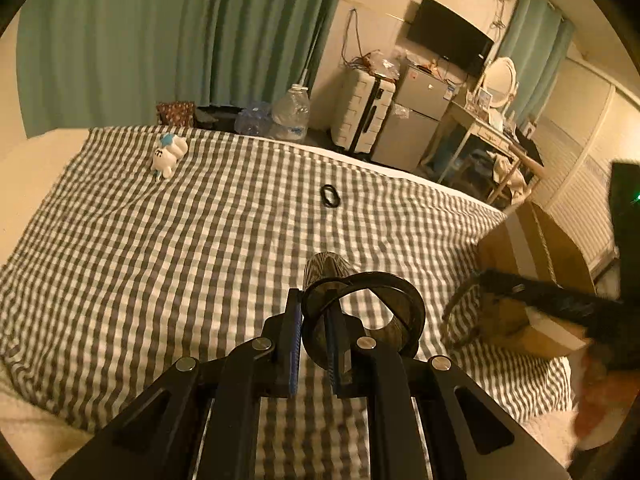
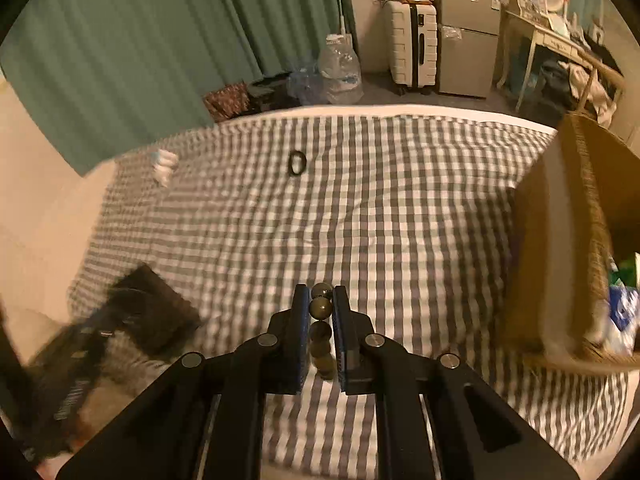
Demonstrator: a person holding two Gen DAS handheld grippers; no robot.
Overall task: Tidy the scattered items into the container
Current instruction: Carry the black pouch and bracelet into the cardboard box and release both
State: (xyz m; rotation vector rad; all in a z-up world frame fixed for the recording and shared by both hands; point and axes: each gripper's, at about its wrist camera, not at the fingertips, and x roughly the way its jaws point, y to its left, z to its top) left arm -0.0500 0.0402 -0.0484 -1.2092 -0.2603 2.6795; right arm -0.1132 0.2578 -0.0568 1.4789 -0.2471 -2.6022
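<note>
Dark tube (image 1: pixel 326 270), pattern-wrapped, black bands (image 1: pixel 384 296) looped round its near end, clamped between the left gripper (image 1: pixel 316 320) pads, lifted off the checked bed (image 1: pixel 160 260). String of dark round beads (image 2: pixel 321 308), glossy, olive-brown, pinched in a row between the right gripper (image 2: pixel 321 304) pads, also off the bed. Black hair tie (image 1: pixel 330 196), doubled loop, flat on the bed, mid-far area, alone. White plush toy (image 1: pixel 168 156) with blue bits, on its side near the bed's far-left corner, well apart from the tie. Cardboard box (image 2: pixel 568 240) open on the bed's right edge, blue-white and green packs (image 2: pixel 622 312) inside, contents blurred.
</note>
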